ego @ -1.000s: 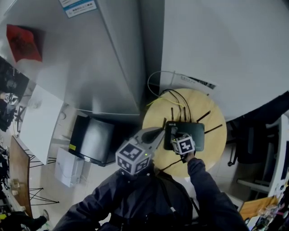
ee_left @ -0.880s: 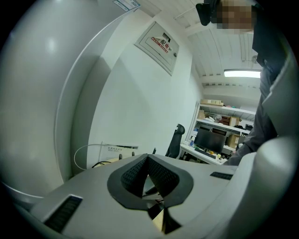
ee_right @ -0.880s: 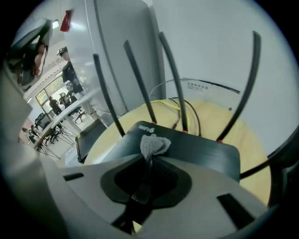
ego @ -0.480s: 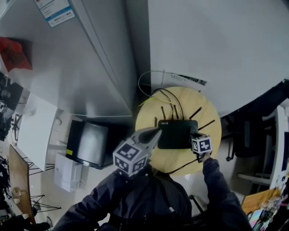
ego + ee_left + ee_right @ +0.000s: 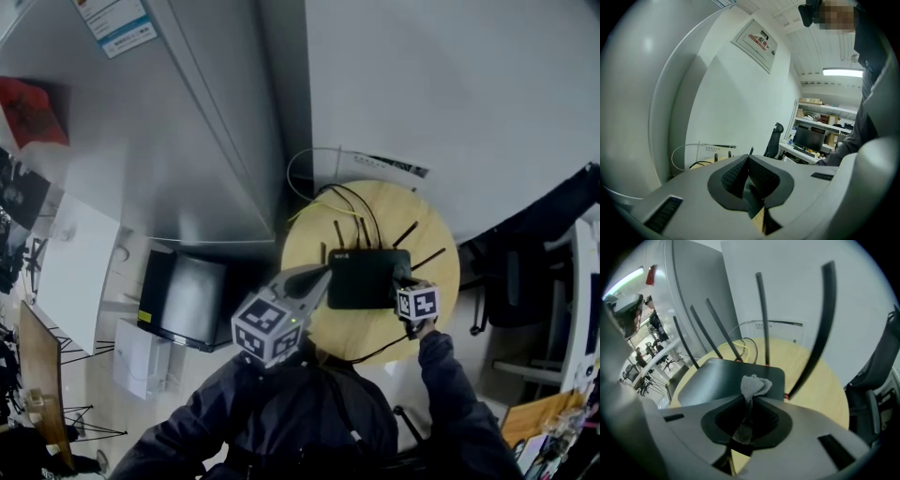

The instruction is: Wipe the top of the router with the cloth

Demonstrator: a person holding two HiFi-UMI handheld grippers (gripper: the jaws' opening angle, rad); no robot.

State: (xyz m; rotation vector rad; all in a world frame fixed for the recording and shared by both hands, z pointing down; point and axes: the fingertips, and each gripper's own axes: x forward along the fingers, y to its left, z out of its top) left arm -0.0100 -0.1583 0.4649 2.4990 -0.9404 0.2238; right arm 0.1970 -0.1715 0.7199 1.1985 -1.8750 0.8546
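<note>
A black router (image 5: 364, 278) with several thin antennas lies on a round wooden table (image 5: 441, 253). In the head view my right gripper (image 5: 404, 284) is at the router's right edge, with its marker cube just behind. The right gripper view shows it (image 5: 751, 394) shut on a small grey cloth (image 5: 753, 385), which is bunched above the jaws over the router's near right corner (image 5: 717, 378). My left gripper (image 5: 325, 275) points at the router's left edge. In the left gripper view its jaws (image 5: 747, 161) are pressed together with nothing between them.
Black and yellow cables (image 5: 349, 201) run off the table's far side toward the white wall. A dark computer case (image 5: 186, 292) and a white box (image 5: 141, 349) stand on the floor to the left. An office chair (image 5: 525, 291) is at the right.
My right gripper with the cloth has swept from the router's middle to its right edge, then stayed there. The left gripper has kept its place by the router's left edge.
</note>
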